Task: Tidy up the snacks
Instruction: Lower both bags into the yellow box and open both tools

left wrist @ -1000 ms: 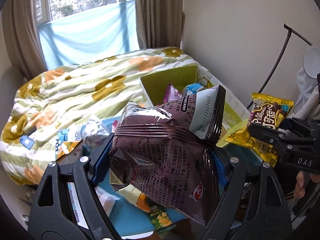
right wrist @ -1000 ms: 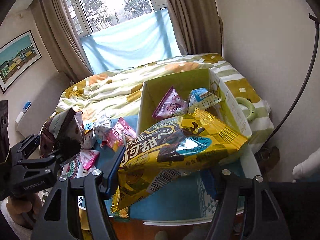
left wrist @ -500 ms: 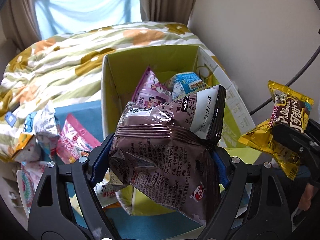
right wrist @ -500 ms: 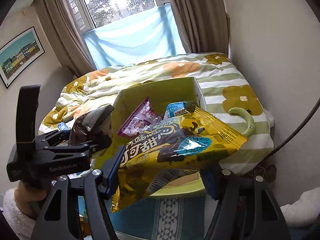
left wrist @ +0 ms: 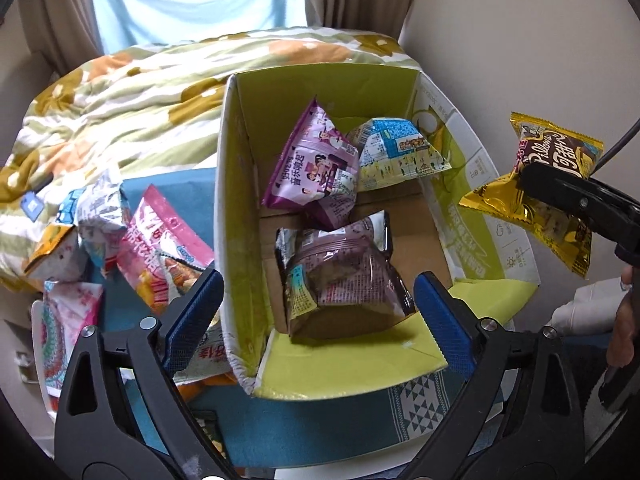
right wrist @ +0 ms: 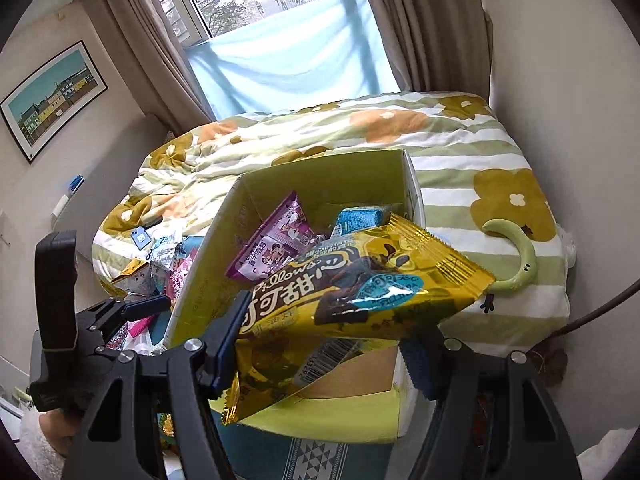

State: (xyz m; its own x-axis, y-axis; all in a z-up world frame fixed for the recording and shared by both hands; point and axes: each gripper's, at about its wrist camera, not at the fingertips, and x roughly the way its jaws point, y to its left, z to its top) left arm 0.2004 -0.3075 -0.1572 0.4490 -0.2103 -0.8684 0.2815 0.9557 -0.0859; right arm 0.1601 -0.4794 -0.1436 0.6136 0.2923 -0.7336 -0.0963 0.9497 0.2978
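Observation:
A green-lined cardboard box [left wrist: 240, 184] stands on the blue table. Inside it lie a purple snack bag [left wrist: 316, 168], a blue-white bag [left wrist: 396, 152] and the brown snack bag [left wrist: 344, 276], which rests on the box floor. My left gripper [left wrist: 316, 316] hangs over the near edge of the box, its jaws opening wide, with nothing pressed between the pads. My right gripper [right wrist: 324, 344] is shut on a yellow Pillows snack bag [right wrist: 360, 292], held above the box's near right corner [right wrist: 396, 396]. That yellow bag [left wrist: 536, 184] also shows at the right of the left wrist view.
Several loose snack bags [left wrist: 152, 240] lie on the blue table left of the box. A bed with a flowered quilt [right wrist: 360, 128] lies behind, holding a green curved toy [right wrist: 520, 256]. A wall is close on the right. A person's hand [left wrist: 624, 332] holds the right gripper.
The left gripper moved over the box, opened and let the brown bag drop inside. The right gripper carried the yellow bag closer to the box.

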